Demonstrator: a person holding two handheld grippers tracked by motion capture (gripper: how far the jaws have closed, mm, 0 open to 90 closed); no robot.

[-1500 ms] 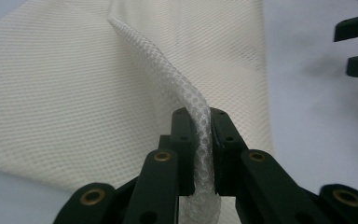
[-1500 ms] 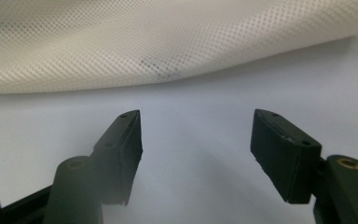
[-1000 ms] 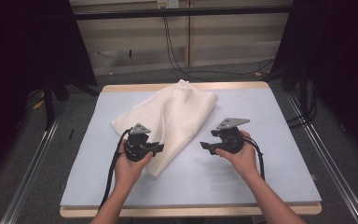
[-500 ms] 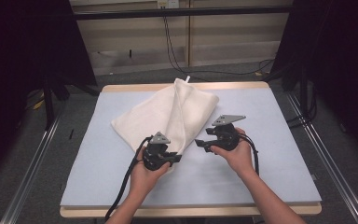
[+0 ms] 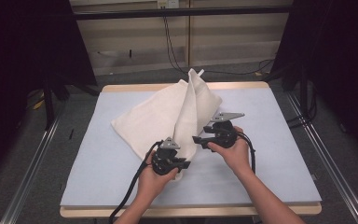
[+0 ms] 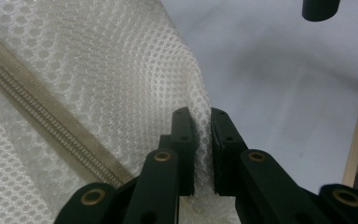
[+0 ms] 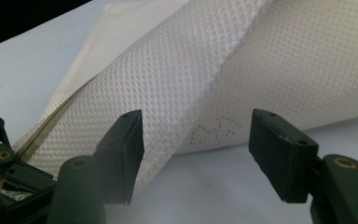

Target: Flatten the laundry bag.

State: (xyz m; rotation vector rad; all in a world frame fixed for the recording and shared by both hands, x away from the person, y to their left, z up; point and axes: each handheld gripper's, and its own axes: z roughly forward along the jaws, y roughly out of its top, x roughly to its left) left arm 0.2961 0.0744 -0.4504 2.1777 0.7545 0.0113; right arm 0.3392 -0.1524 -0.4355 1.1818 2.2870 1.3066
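Observation:
A white mesh bag (image 5: 158, 116) with a beige zipper (image 6: 42, 116) lies on the pale blue mat (image 5: 279, 116), one side lifted into a tall fold. My left gripper (image 5: 186, 164) is at the fold's near end, shut on the bag's edge (image 6: 200, 114), mesh pinched between its pads. My right gripper (image 5: 196, 139) stands just right of the fold, open. Its jaws (image 7: 196, 126) have just been closing slightly; the rolled mesh (image 7: 214, 60) lies ahead between them, and the pads do not press on it.
The wooden table edge (image 5: 186, 212) runs along the near side. Metal rails (image 5: 32, 158) flank the table, and cables (image 5: 172, 42) hang at the back. Bare mat stretches right of the right hand and left of the bag.
My left gripper has moved right and nearer with the bag's edge, drawing that side up into a raised fold. The right gripper has barely shifted.

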